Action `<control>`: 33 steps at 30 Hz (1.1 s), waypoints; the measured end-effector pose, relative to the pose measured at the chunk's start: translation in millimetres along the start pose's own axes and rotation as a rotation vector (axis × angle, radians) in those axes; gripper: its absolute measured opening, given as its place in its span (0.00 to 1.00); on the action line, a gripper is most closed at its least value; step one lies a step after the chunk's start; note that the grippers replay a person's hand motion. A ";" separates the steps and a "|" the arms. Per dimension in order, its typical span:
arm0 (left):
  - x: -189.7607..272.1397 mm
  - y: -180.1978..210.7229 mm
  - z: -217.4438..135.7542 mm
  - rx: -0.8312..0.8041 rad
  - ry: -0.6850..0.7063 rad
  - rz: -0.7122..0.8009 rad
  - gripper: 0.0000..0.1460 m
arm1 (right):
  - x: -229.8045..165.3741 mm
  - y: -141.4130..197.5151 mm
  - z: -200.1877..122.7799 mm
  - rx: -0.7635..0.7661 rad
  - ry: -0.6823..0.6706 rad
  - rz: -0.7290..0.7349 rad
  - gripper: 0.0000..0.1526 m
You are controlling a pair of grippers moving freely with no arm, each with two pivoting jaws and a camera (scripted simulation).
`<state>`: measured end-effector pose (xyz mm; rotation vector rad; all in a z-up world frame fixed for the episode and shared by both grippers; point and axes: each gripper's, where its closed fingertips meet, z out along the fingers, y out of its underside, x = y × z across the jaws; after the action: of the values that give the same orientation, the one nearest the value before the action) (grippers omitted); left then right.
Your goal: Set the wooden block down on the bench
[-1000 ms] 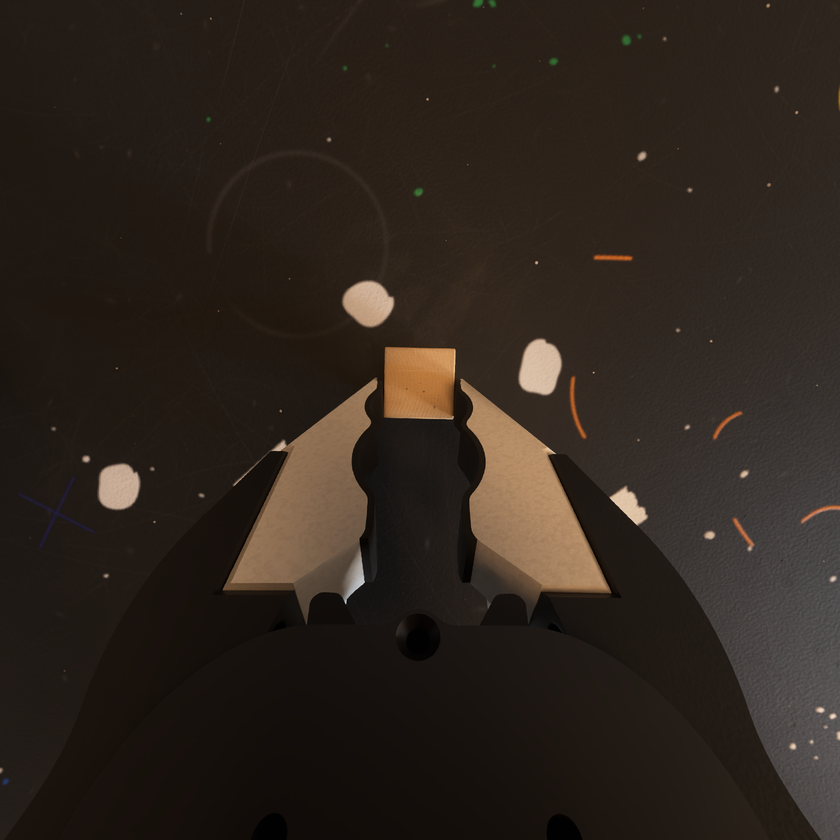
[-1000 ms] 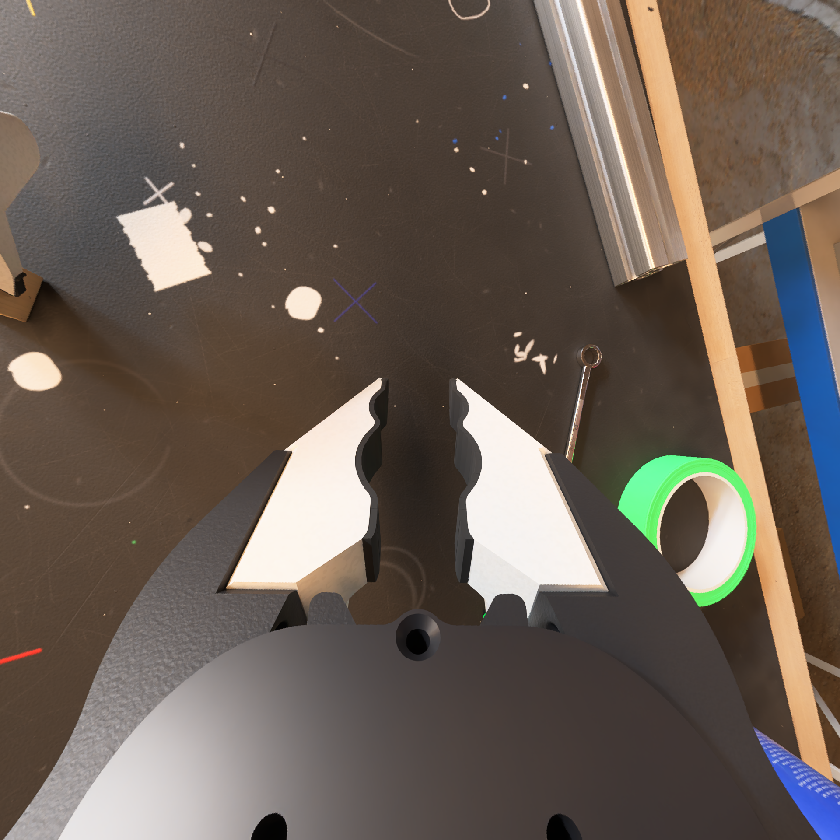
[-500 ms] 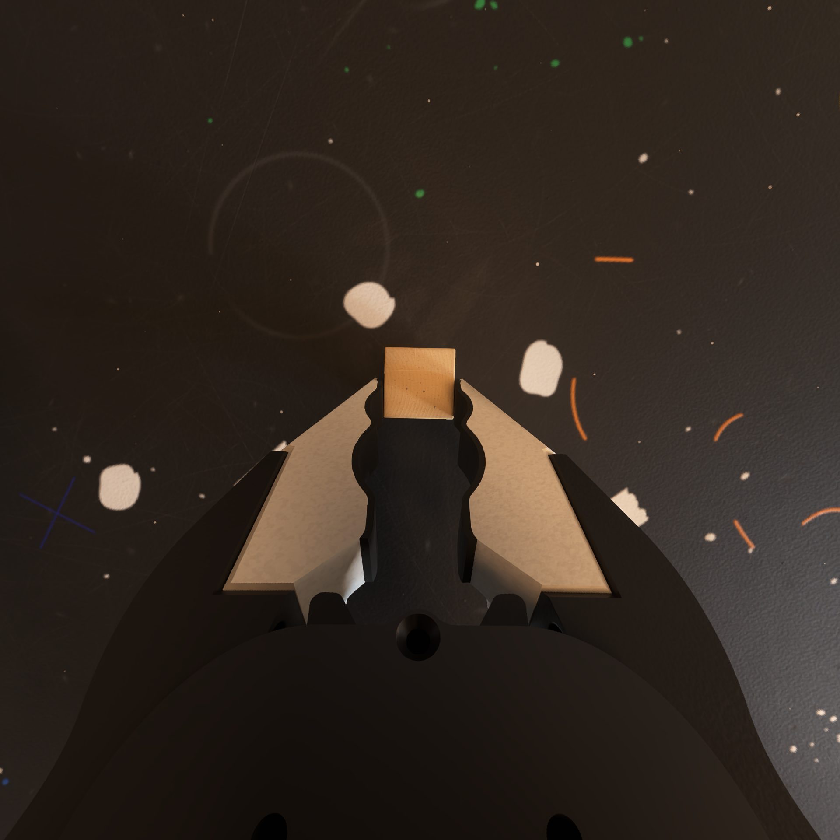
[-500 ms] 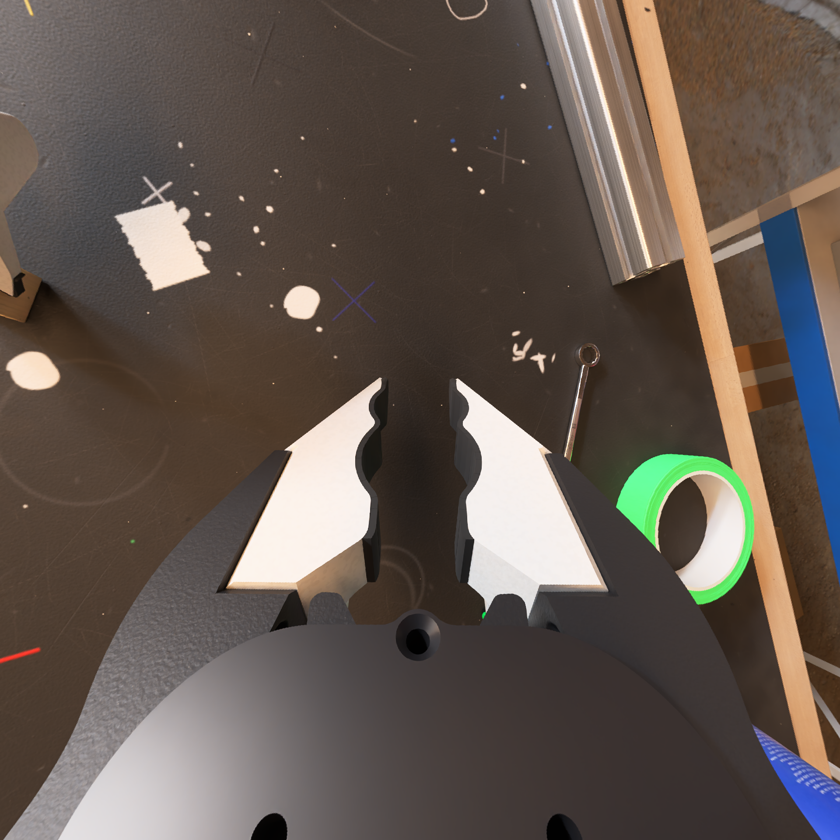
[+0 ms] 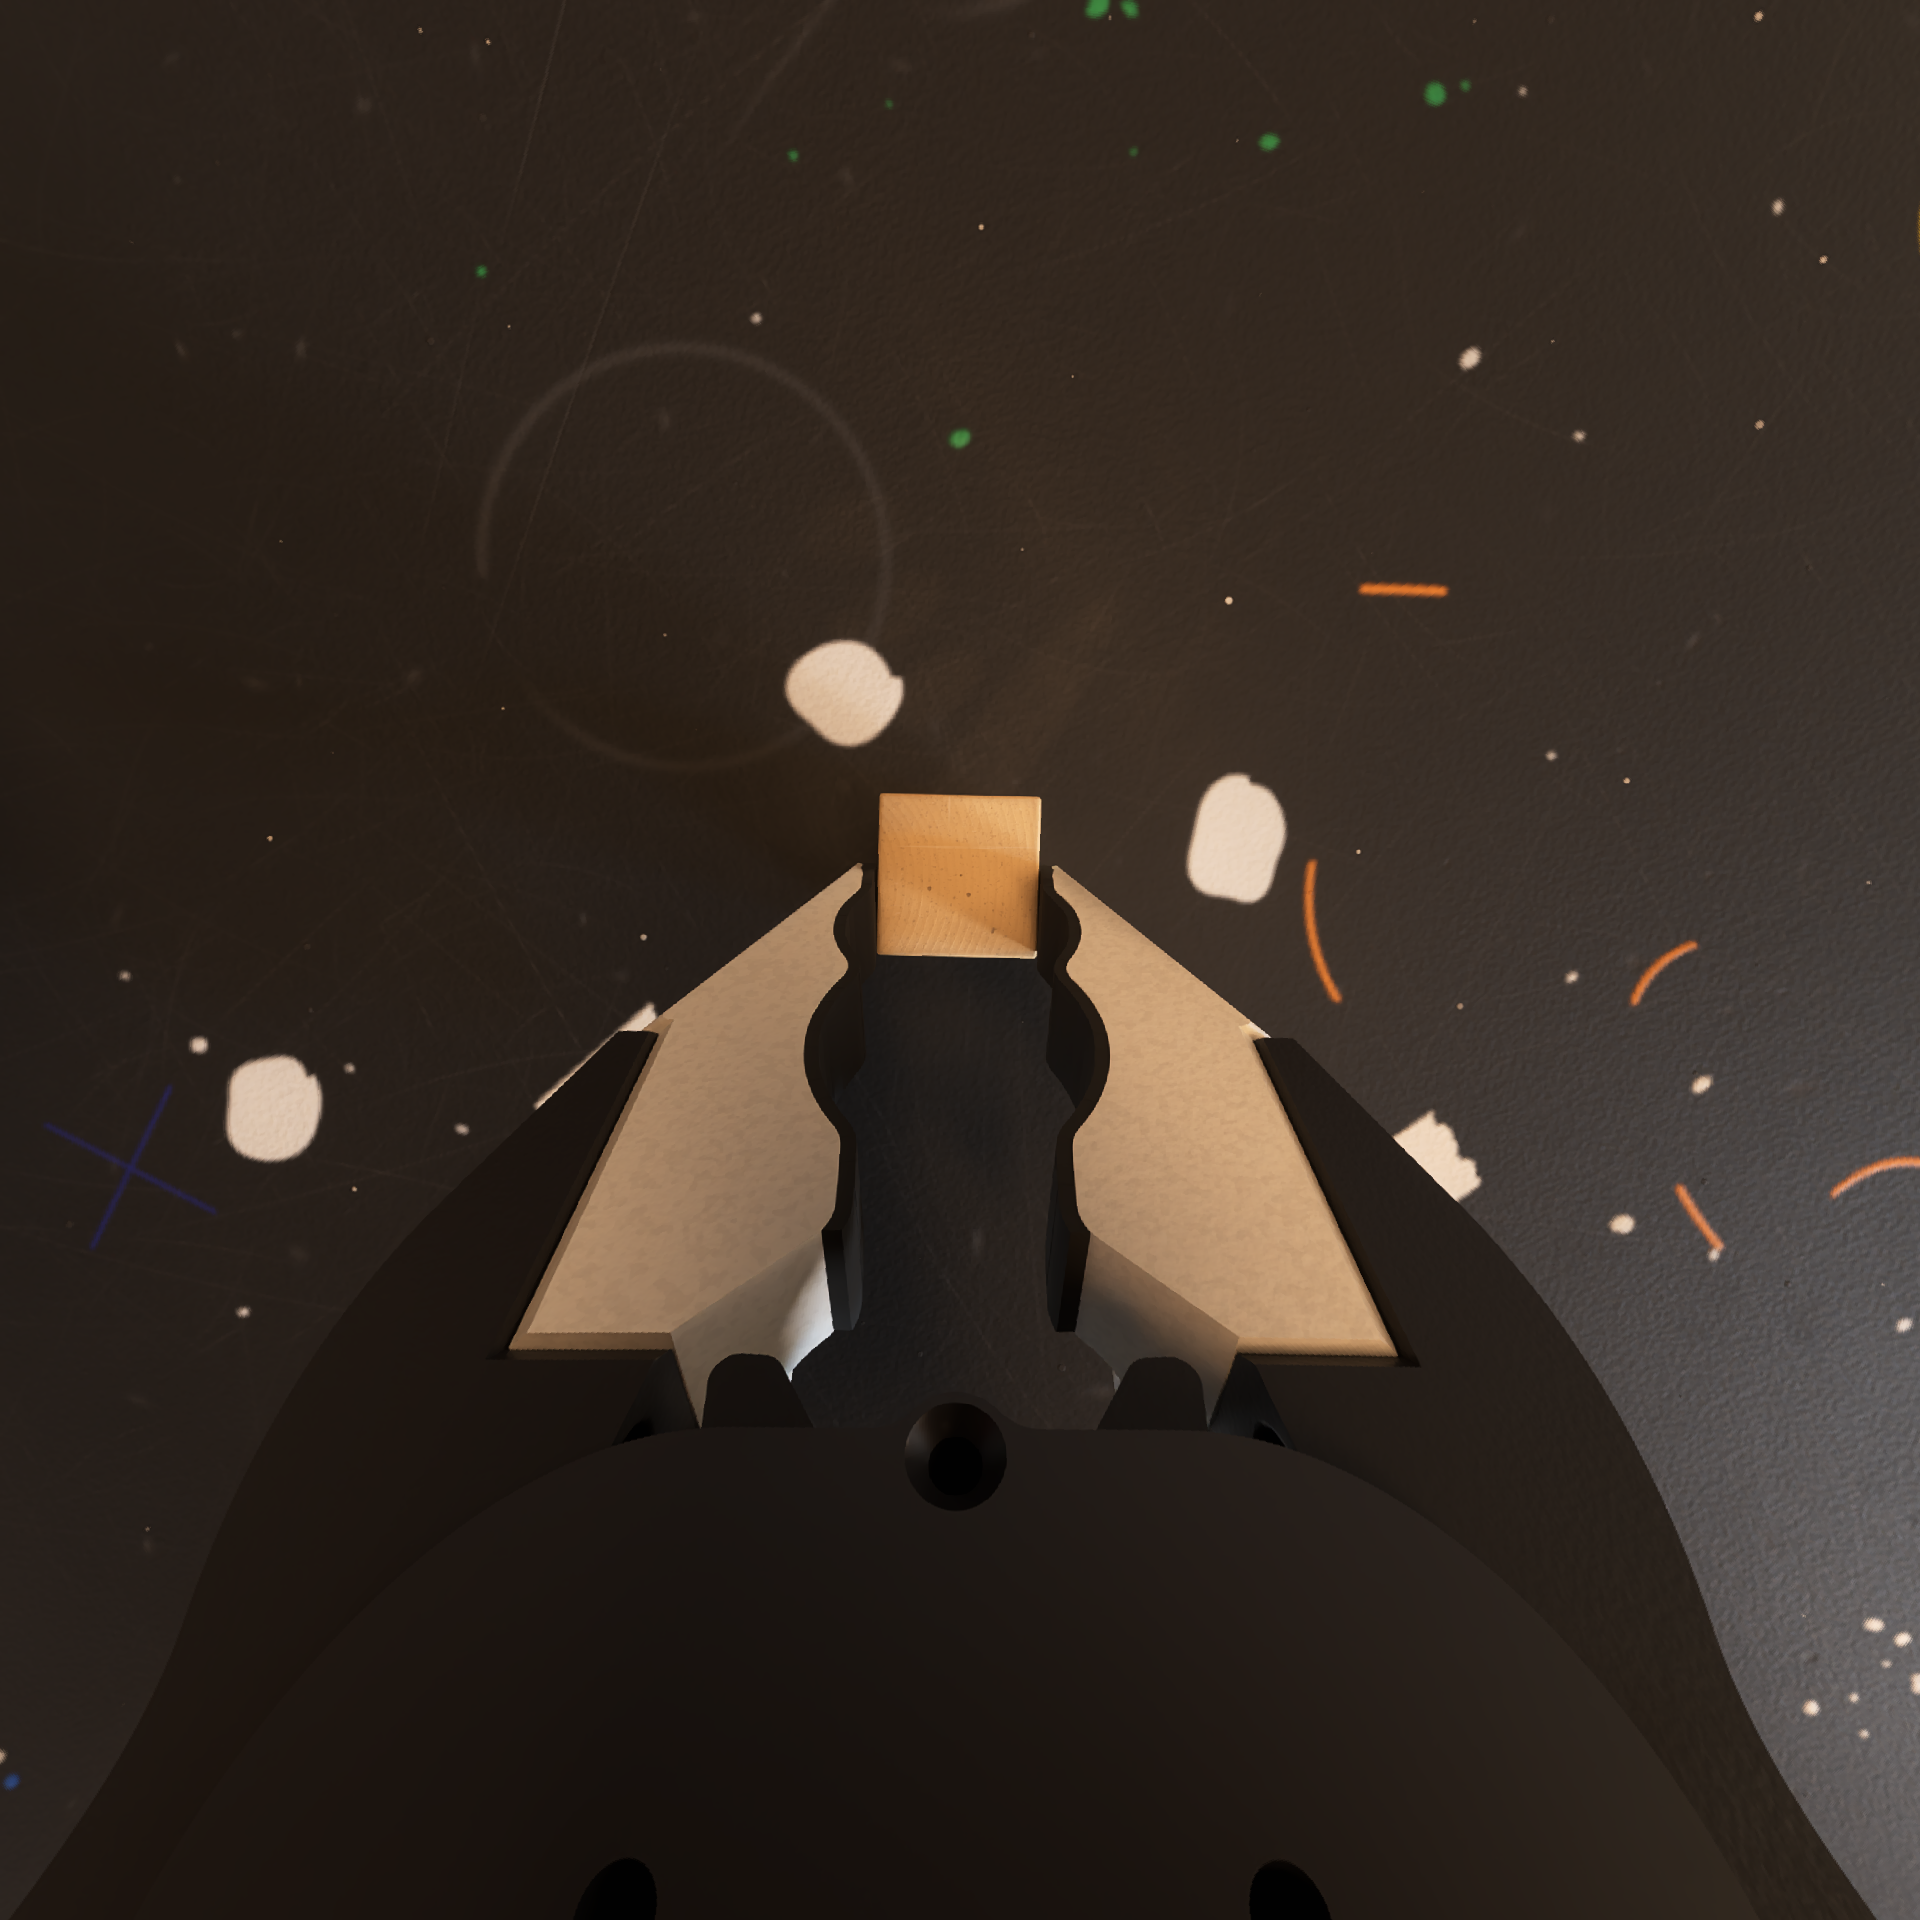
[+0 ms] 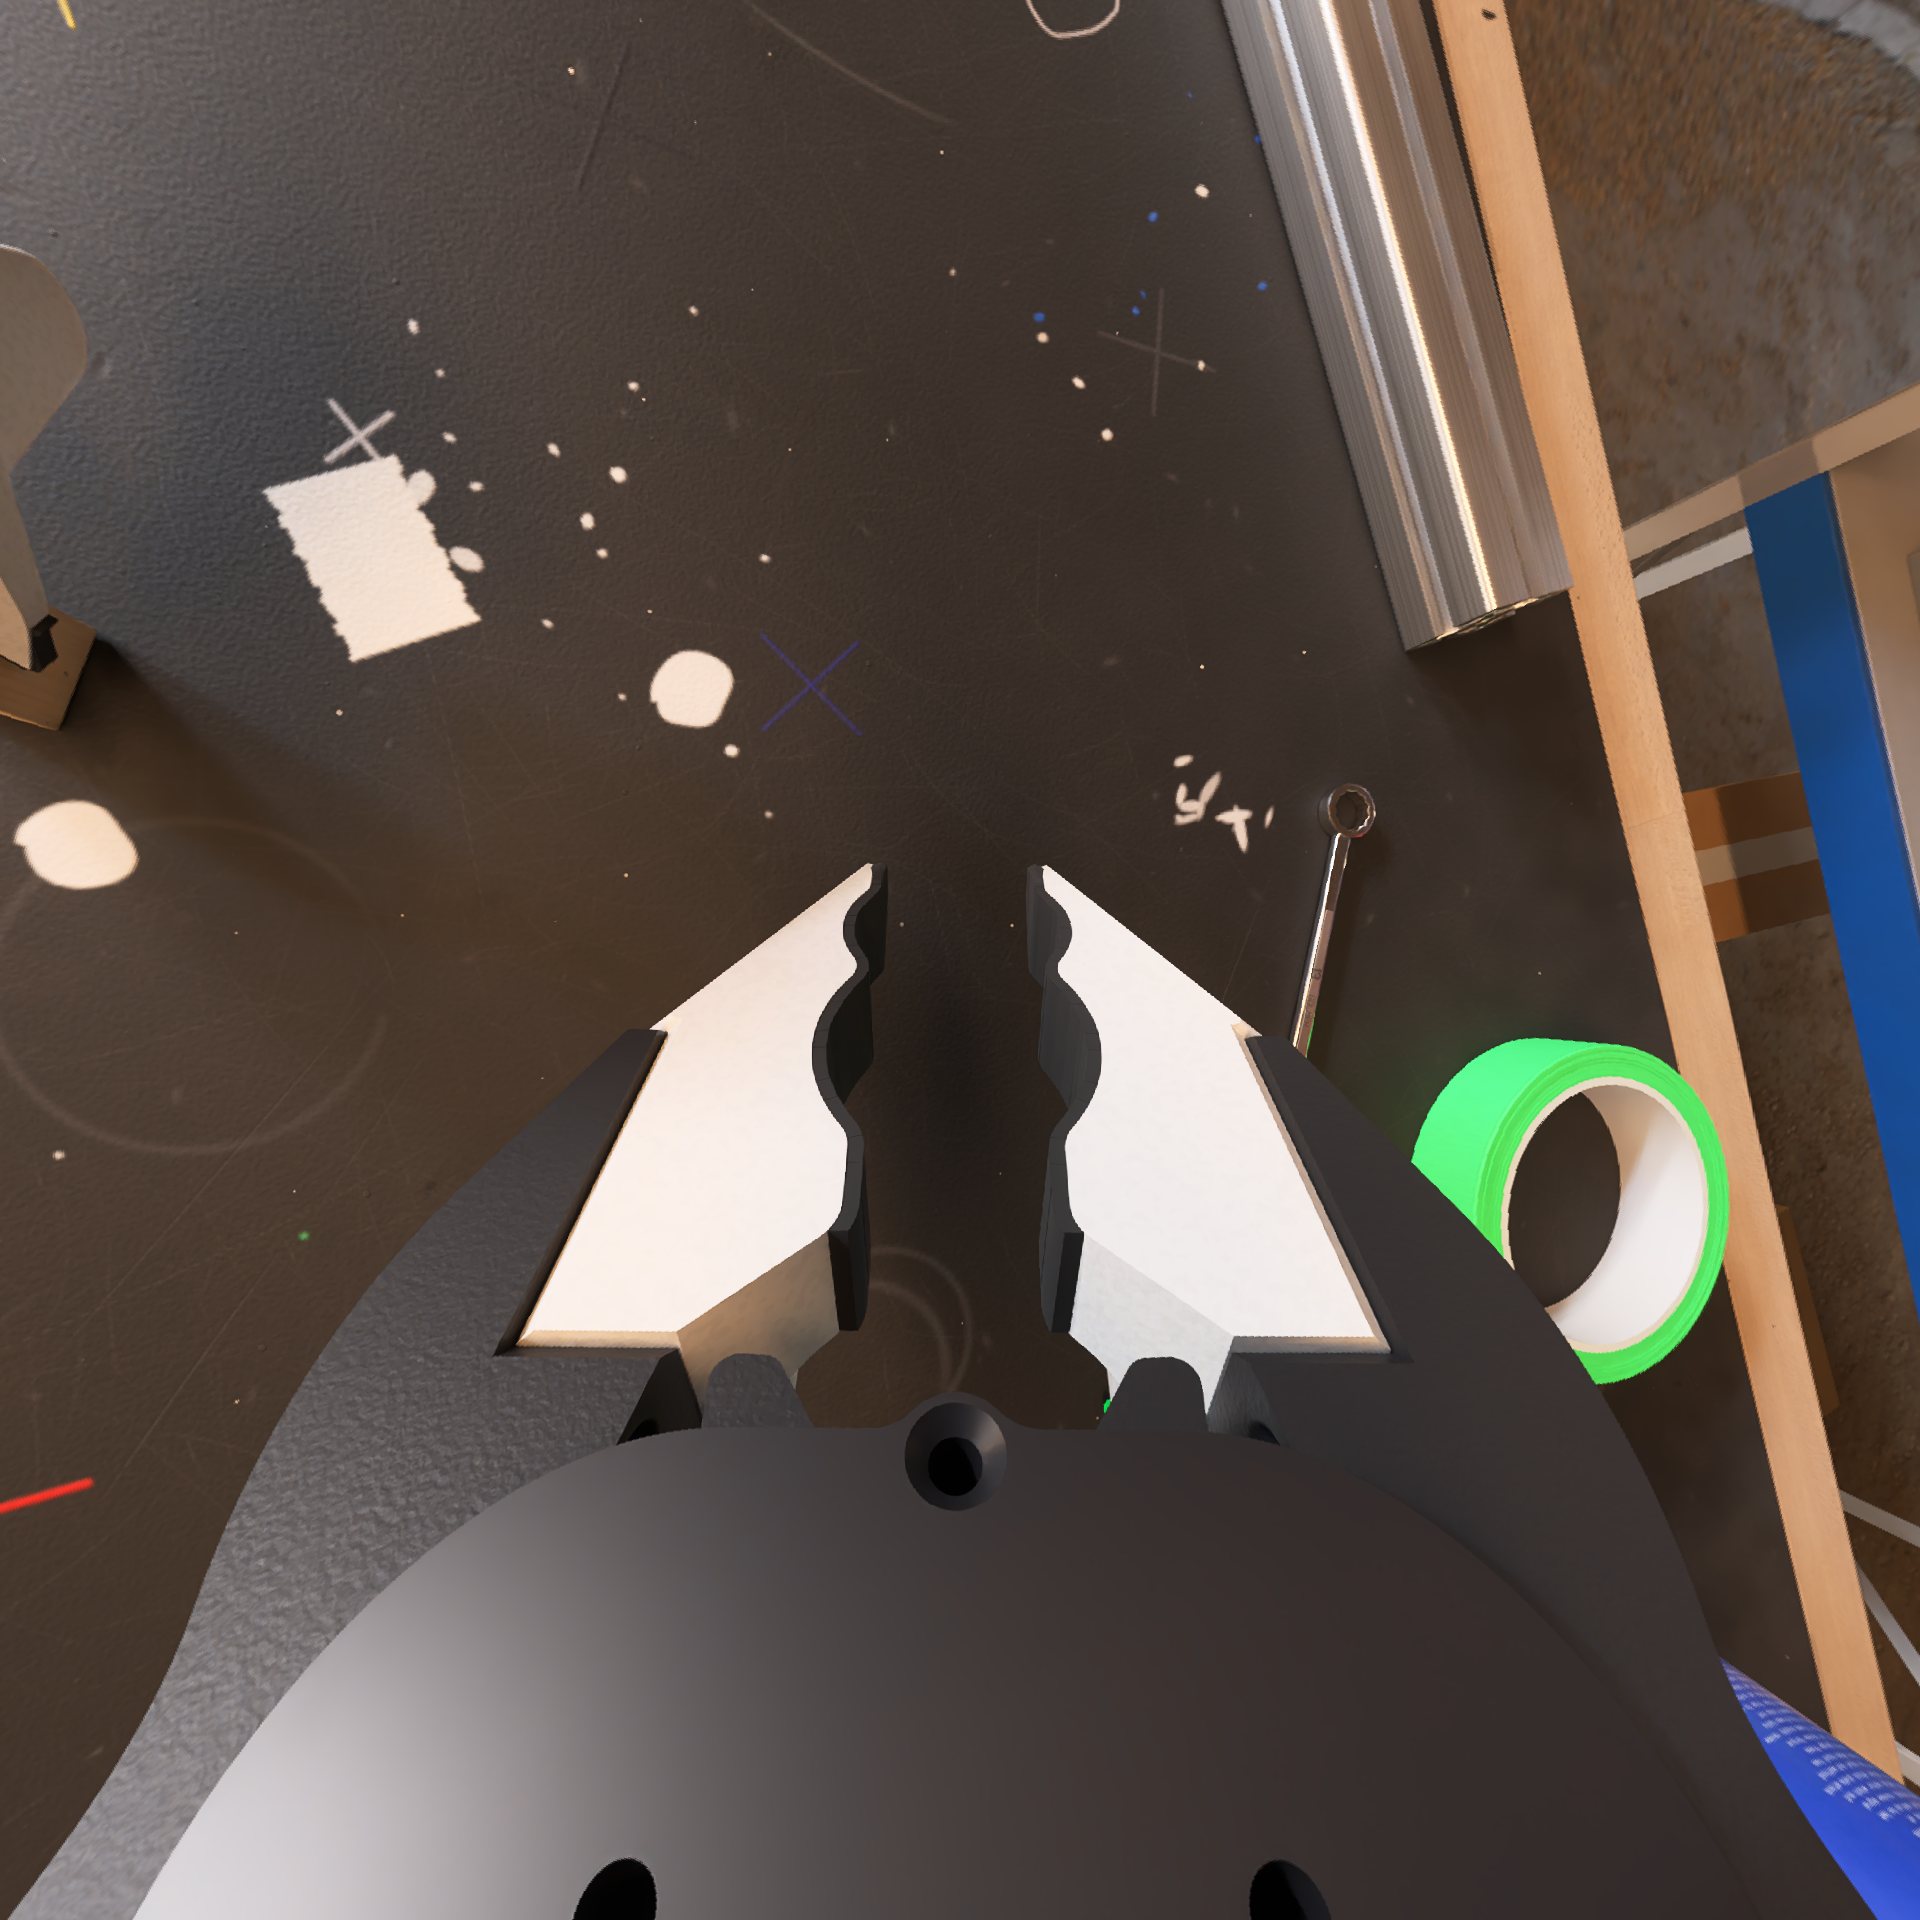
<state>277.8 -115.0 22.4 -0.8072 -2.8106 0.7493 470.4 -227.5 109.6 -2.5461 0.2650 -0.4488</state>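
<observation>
Left tool (image 5: 957, 873) clamps wooden block (image 5: 957, 875) at tips | bench (image 5: 1351, 364) contact unclear | right tool (image 6: 957, 883) parted, empty

Each camera sat behind its own fingers, looking steeply down at the dark bench (image 5: 1558, 468). The left view hung close over paint spots; the right view (image 6: 935, 468) looked from higher, taking in the bench's wooden edge (image 6: 1621, 790). Both views showed a faint ring beside a white blob.

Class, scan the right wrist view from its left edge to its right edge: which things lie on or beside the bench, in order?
Wooden block held by the left hand-held gripper → right hand-held gripper → wrench → green tape roll → bench's wooden edge → blue frame.
</observation>
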 end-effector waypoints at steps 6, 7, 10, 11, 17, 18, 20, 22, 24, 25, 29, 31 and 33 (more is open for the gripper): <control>1.8 3.1 -1.5 0.000 0.002 -0.002 0.21 | 0.0 0.3 -0.1 -0.001 0.000 0.000 0.17; 2.6 4.0 -2.1 0.000 0.002 -0.002 0.21 | 0.0 0.2 -0.2 0.000 0.000 -0.001 0.17; 4.1 7.5 -3.7 -0.001 0.004 -0.004 0.21 | 0.0 0.3 -0.4 -0.001 0.000 -0.001 0.17; 4.6 8.5 -4.2 -0.001 0.004 -0.004 0.21 | 0.0 0.3 -0.5 0.000 0.001 -0.001 0.17; 7.9 15.2 -7.9 -0.002 0.006 -0.005 0.21 | 0.0 0.4 -0.6 -0.001 0.001 -0.001 0.17; 8.2 16.0 -8.4 -0.002 0.005 -0.005 0.21 | 0.0 0.4 -0.6 -0.001 0.001 -0.001 0.17; 8.7 17.1 -9.0 -0.002 0.005 -0.004 0.21 | 0.0 0.3 -0.6 0.000 0.001 -0.001 0.17; 8.9 17.6 -9.4 -0.002 0.005 -0.004 0.21 | 0.0 0.3 -0.6 0.000 0.000 0.000 0.17; 9.2 17.9 -9.5 -0.002 0.005 -0.004 0.21 | 0.1 0.6 -0.5 -0.002 0.001 0.000 0.17; 9.1 17.6 -9.3 -0.002 0.005 -0.004 0.21 | 0.2 0.9 -0.4 -0.003 0.002 0.000 0.17; 7.7 14.6 -7.6 -0.001 0.004 -0.005 0.21 | 0.2 1.1 -0.6 -0.004 0.002 -0.001 0.17; 6.7 12.1 -6.5 0.000 0.003 -0.005 0.21 | 0.1 0.7 -1.0 -0.002 0.003 -0.001 0.17; 5.4 9.9 -5.3 0.000 0.002 -0.005 0.21 | 0.1 0.7 -1.2 -0.002 0.003 -0.001 0.17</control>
<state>279.1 -102.6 22.0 -0.8001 -2.8095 0.7476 470.0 -228.7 110.3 -2.5479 0.2648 -0.4532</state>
